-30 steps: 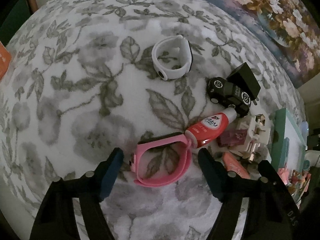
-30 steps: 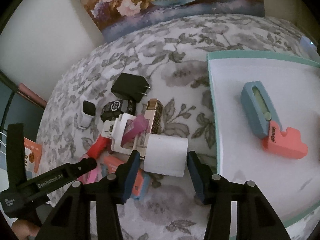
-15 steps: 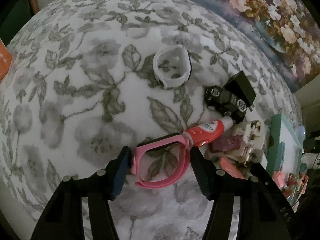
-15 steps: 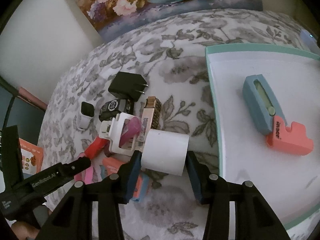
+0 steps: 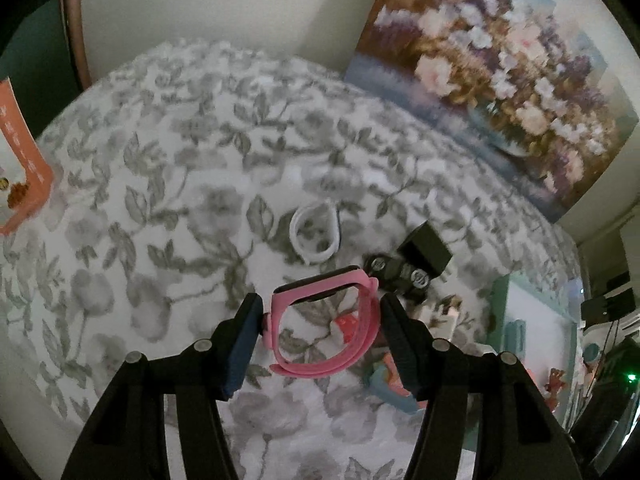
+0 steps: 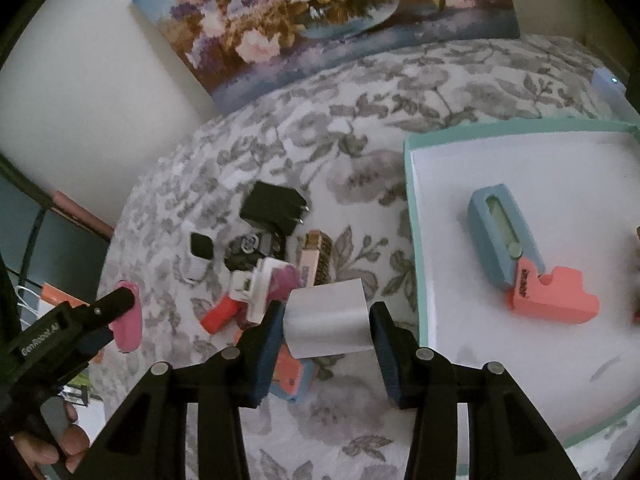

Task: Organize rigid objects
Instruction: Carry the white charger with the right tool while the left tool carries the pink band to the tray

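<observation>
A floral grey-and-white tabletop point(image 5: 168, 184) carries a cluster of small things, with a flower painting point(image 6: 320, 12) leaning on the wall behind. The left gripper point(image 5: 320, 332) has its fingers clamped on a pink watch band point(image 5: 322, 320), raised above the cloth; the band's loop stands open toward the camera, its long axis running side to side between the fingers. Beyond it lie a white watch band point(image 5: 314, 236), a black toy car point(image 5: 396, 274) and a black charger plug point(image 5: 426, 246), all near one another; a red tube point(image 5: 348, 326) shows only through the pink loop. The right gripper point(image 6: 326, 330) has its fingers closed on a white cylinder point(image 6: 326, 318), its axis running across between them. Just behind it sits a crowded pile: a white clip with a magenta piece point(image 6: 264, 284), a brown-and-pink bar point(image 6: 316, 258), and a coral-and-blue item point(image 6: 294, 376) partly hidden beneath the cylinder. To the right, a teal-rimmed tray point(image 6: 412, 240) holds a blue case point(image 6: 500, 240) touching a coral block point(image 6: 556, 294); the tray's far edge is cut off. Both views are dim and blurred.
</observation>
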The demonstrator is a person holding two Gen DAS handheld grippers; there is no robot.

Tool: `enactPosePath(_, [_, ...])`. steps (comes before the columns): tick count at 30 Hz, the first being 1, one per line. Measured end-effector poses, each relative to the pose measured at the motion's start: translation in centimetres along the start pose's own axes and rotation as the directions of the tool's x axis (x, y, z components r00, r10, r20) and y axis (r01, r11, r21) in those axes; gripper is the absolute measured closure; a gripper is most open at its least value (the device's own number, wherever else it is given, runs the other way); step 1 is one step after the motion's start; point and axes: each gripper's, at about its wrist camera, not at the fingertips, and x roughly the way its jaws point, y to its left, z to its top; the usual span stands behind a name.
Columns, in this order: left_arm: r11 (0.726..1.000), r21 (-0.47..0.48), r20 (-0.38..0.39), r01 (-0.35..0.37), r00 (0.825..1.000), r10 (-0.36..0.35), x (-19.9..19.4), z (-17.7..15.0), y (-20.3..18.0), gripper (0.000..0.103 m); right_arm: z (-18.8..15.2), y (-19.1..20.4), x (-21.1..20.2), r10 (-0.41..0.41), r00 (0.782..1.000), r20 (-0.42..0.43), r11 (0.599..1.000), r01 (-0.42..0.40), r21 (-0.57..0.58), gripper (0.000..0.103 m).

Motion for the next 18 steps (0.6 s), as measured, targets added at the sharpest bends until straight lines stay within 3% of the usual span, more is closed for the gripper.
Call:
enactPosePath(3, [1.000,0.026,0.038,0.002,0.999,-0.003,-1.2,0.2,-1.1,0.041,0.6,-0.3,-1.6,0.006,0.999,0.035,1.000,-0.007,0.014,0.056])
enactPosePath(8, [0.996,0.094,0.074,0.014,0.997,-0.021,-2.7,-0.2,-3.8,0.041,1.5,-1.9,-4.2,-0.060,0.995,0.086,0.998,0.058,0.026,0.056])
enactPosePath(18, [0.961,0.264,-0.010,0.088,0.996,-0.088,-1.1,-3.8,-11.8,0.041,2.1,-9.6,-7.3,-0.212,0.971,0.110,0.970,0.196,0.142,0.056])
